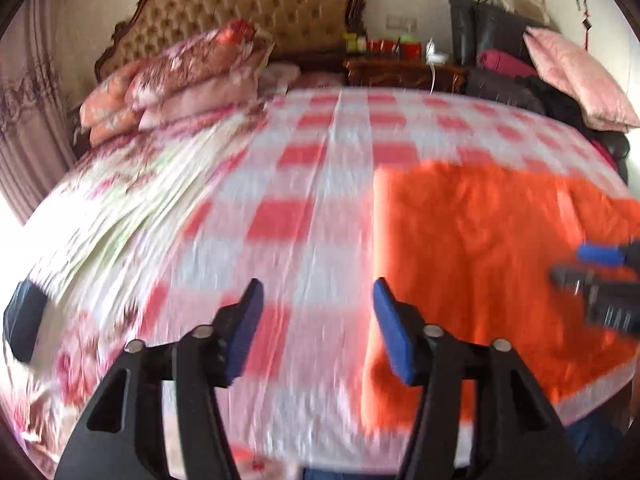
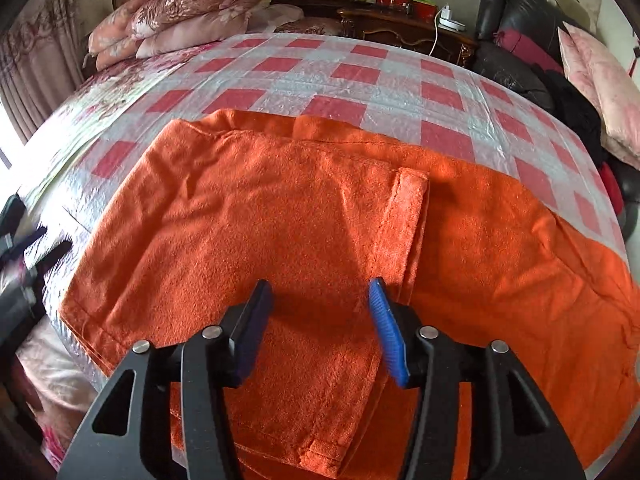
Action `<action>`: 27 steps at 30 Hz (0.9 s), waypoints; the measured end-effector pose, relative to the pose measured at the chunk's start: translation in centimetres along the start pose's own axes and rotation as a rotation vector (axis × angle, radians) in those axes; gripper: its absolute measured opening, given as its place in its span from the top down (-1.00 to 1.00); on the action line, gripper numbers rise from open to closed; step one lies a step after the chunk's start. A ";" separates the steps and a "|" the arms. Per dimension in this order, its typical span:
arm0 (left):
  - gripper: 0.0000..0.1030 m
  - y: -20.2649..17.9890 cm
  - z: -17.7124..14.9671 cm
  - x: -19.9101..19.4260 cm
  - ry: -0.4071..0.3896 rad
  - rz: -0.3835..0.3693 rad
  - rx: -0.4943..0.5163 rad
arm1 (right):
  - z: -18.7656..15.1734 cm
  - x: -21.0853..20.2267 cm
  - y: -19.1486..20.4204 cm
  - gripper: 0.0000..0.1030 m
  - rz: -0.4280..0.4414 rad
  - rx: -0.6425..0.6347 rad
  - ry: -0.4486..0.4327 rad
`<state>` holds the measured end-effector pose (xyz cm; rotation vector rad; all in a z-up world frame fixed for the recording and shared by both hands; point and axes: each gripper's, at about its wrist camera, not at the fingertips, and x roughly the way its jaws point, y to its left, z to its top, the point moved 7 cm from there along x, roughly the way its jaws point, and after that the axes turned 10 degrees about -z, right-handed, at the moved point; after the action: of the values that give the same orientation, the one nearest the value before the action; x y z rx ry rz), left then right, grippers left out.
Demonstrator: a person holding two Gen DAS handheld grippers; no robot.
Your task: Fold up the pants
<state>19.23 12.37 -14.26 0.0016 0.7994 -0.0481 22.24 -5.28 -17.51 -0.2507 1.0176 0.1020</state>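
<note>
Orange fleece pants (image 2: pixel 280 208) lie on the red-and-white checked bed cover (image 2: pixel 352 76), with one part folded over the rest; a hem edge (image 2: pixel 412 216) runs down the middle. My right gripper (image 2: pixel 318 292) is open and empty, hovering above the folded pants. My left gripper (image 1: pixel 318 292) is open and empty, above the bare cover just left of the pants' left edge (image 1: pixel 480 248). The left wrist view is motion-blurred. The right gripper shows at the right edge of the left wrist view (image 1: pixel 600 276); the left gripper shows at the left edge of the right wrist view (image 2: pixel 24 264).
Stacked floral pillows and quilt (image 2: pixel 180 12) lie at the head of the bed by the tufted headboard (image 1: pixel 256 12). A wooden nightstand (image 2: pixel 404 24) with bottles stands at the back. Dark cushions and a pink pillow (image 2: pixel 600 80) lie to the right. Curtains (image 1: pixel 24 120) hang at left.
</note>
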 end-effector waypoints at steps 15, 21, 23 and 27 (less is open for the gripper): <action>0.37 -1.8 5.9 12.0 0.158 -0.149 0.070 | 0.0 0.1 0.2 -0.06 -0.014 0.004 0.011; 0.39 -0.4 4.2 6.5 0.085 -0.212 -0.046 | 0.0 0.1 0.3 -0.08 -0.013 -0.001 0.009; 0.39 -0.9 2.1 4.7 0.080 -0.213 -0.033 | 0.0 0.1 0.3 -0.08 -0.014 -0.002 0.009; 0.34 -2.3 -3.0 3.4 0.119 -0.131 0.089 | 0.0 0.1 0.3 -0.09 -0.015 -0.004 0.008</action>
<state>19.39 10.03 -18.77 0.0364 0.9148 -0.2085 22.25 -5.03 -17.66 -0.2624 1.0235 0.0898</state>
